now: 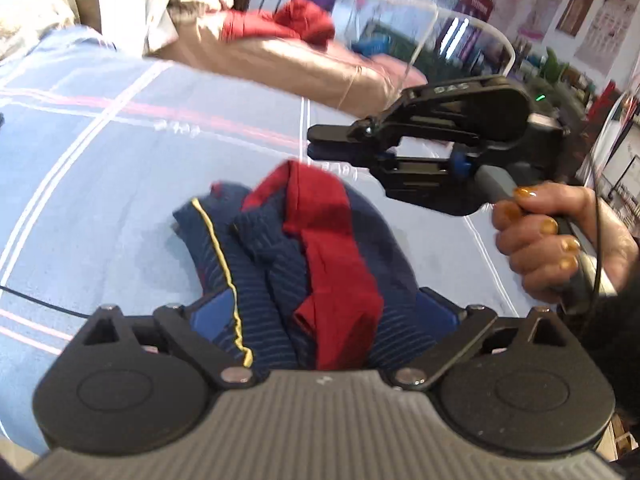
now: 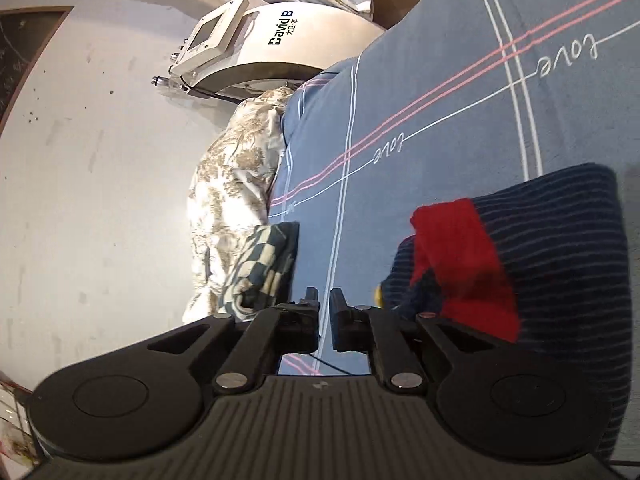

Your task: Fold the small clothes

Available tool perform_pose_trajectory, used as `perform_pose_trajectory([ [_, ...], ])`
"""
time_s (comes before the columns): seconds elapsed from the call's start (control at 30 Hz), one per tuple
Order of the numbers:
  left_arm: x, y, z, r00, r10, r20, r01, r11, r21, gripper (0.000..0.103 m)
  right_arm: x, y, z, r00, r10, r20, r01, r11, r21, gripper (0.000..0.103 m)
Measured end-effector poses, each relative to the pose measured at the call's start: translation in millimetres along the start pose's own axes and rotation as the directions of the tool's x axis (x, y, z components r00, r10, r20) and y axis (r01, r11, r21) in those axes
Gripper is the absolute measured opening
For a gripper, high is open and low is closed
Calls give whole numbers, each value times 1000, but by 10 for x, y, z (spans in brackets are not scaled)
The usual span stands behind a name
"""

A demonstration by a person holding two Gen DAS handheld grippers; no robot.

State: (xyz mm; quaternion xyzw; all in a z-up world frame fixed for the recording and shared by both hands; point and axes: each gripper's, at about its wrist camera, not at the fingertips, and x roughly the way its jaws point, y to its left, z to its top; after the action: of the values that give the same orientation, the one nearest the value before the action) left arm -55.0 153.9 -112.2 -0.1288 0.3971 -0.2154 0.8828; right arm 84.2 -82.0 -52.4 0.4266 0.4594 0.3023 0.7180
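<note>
A small navy striped garment [image 1: 256,252] with a red band [image 1: 332,248] and a yellow piping line lies bunched on the blue bedsheet [image 1: 120,184]. My left gripper [image 1: 320,320] has its jaws spread wide with the garment bunched between them; the fingertips are hidden under the cloth. My right gripper [image 1: 320,142], held in a hand, hovers just beyond the garment with its fingers nearly together and empty. In the right wrist view the right gripper [image 2: 325,312] shows a narrow gap between its fingers, and the garment [image 2: 540,240] lies to its right.
A beige pile with red cloth [image 1: 288,28] lies at the sheet's far side. A floral quilt [image 2: 236,184] and a checked cloth [image 2: 268,268] sit at the bed's edge. A white "David B" machine [image 2: 272,48] stands on the floor beside the bed.
</note>
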Motion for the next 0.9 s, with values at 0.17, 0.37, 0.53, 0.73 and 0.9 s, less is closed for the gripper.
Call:
perform_pose_trajectory([
  [0.17, 297, 0, -81, 999, -22, -49, 22, 1000, -14, 97, -290, -125, -178, 983, -146, 114, 159, 980, -120, 77],
  [0.37, 561, -30, -92, 994, -77, -78, 74, 997, -39, 63, -530, -354, -383, 973, -173, 150, 188, 978, -93, 82],
  [0.53, 785, 125, -55, 990, -101, -96, 85, 984, -159, 29, -591, -503, -502, 961, -220, 170, 234, 970, -71, 82],
  [0.73, 645, 101, 114, 995, -85, -44, 76, 980, -185, 17, -569, -545, -555, 961, -225, 162, 239, 969, -67, 79],
  [0.9, 62, -116, 279, 999, -28, 47, 31, 996, -84, 12, -476, -312, -597, 970, -190, 149, 212, 966, -147, 99],
])
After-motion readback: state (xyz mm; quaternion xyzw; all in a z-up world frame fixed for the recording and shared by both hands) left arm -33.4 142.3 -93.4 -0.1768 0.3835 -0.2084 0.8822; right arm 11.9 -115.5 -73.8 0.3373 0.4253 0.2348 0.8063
